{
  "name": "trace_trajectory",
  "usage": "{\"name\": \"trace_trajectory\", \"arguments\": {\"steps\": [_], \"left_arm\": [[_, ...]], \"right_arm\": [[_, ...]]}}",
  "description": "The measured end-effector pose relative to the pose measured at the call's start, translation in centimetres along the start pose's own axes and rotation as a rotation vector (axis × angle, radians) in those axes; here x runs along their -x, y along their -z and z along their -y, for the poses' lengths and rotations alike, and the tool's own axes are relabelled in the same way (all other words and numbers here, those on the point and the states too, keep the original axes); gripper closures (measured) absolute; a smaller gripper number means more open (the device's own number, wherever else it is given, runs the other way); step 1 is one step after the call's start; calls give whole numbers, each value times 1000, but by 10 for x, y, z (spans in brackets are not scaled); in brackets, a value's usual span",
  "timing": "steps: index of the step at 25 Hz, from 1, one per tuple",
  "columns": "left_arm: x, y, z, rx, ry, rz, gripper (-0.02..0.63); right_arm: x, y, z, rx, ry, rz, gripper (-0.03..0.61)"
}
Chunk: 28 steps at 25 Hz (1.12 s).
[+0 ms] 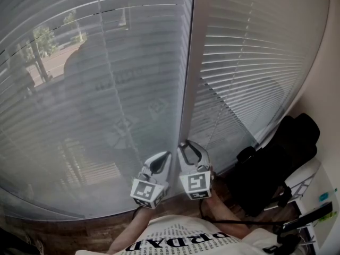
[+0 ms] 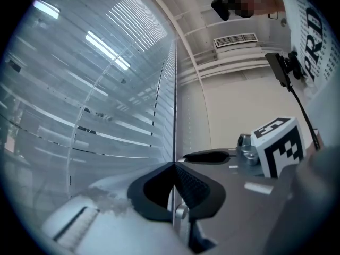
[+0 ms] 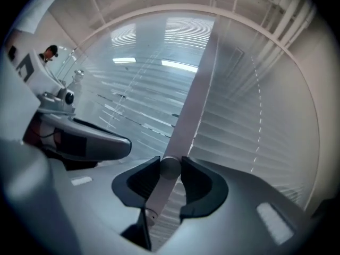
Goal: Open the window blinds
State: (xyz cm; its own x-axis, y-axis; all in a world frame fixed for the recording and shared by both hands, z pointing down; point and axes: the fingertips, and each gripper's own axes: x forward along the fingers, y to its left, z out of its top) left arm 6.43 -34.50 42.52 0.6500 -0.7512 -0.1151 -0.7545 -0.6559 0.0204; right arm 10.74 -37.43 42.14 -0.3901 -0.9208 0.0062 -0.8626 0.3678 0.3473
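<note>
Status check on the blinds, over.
Left tongs shut on a thin cord. Right tongs clamped on the tilt wand. Left blind slats part open, right blind shut. Nothing in the way.

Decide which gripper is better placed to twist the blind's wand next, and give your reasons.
Right. The right gripper has the wand pinched between its pads, in front of the shut right-hand blind. The left gripper is closed on a thin cord instead.
</note>
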Motion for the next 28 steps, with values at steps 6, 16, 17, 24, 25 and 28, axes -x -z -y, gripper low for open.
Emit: {"name": "trace_trajectory", "arguments": {"steps": [6, 16, 17, 24, 25, 28], "left_arm": [[-3, -3, 1, 8, 2, 13, 620], [-4, -2, 0, -4, 4, 4, 620], [-4, -1, 1, -3, 6, 4, 620], [-5, -1, -1, -7, -4, 1, 620], [-5, -2, -1, -7, -6, 2, 620], [-7, 2, 2, -6, 6, 4, 620]], "right_arm": [[0, 3, 4, -183, -5, 14, 445], [1, 5, 6, -282, 6, 44, 445], [1, 4, 6, -274, 5, 49, 445], [5, -6, 0, 1, -31, 41, 440], [6, -7, -1, 56, -34, 34, 439], [5, -5, -8, 215, -36, -3, 434]]}}
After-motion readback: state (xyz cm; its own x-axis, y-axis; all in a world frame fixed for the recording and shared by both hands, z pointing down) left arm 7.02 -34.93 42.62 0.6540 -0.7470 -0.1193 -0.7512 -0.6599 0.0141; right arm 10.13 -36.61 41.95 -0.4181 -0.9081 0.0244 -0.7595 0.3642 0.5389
